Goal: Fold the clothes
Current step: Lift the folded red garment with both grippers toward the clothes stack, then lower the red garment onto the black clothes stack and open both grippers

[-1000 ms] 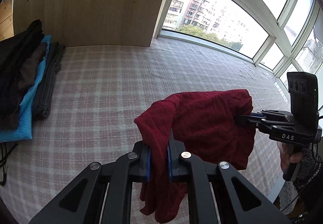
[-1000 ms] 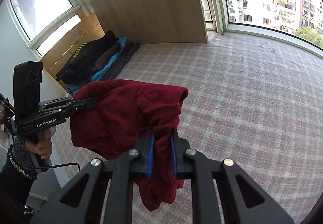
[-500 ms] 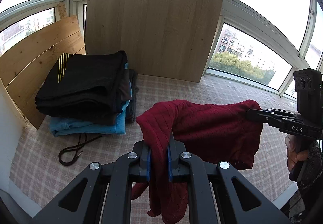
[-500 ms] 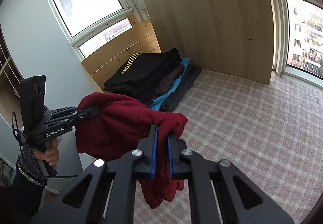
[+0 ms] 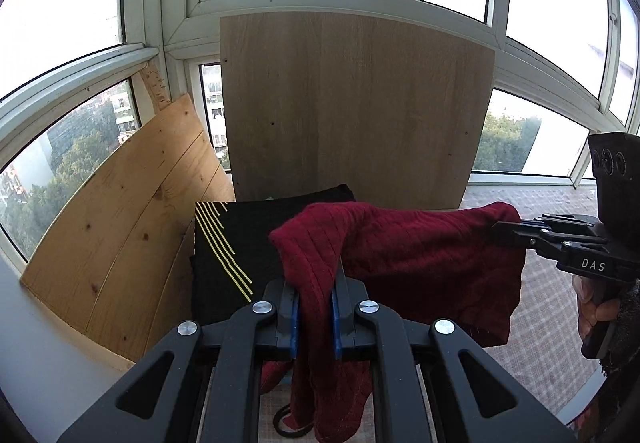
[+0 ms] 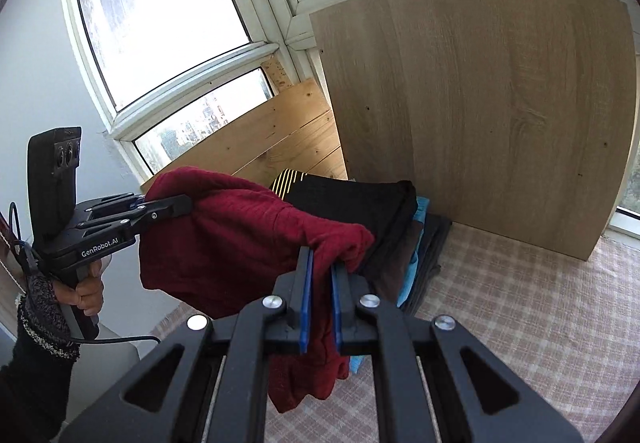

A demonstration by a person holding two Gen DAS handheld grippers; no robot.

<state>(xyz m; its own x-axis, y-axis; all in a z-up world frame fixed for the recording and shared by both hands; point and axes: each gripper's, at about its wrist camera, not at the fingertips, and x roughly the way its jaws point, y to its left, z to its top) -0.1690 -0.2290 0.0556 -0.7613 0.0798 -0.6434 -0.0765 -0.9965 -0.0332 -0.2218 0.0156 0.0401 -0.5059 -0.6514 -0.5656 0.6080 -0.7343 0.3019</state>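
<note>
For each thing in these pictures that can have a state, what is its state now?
Red garment: lifted off the surface, stretched between both tongs, lower edges hanging loose.
Left tongs: shut on the red garment.
Right tongs: shut on the red garment.
Black garment with yellow stripes: folded, on top of the pile.
Blue garment: folded, lower in the pile.
Wooden board: upright against the window.

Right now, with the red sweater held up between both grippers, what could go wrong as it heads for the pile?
The red sweater sags between the left gripper and right gripper; its loose hanging folds could catch the stack of folded clothes and drag the black garment with yellow stripes askew. Each gripper pinches only a small bunch, so the fold may slip apart when released.
</note>
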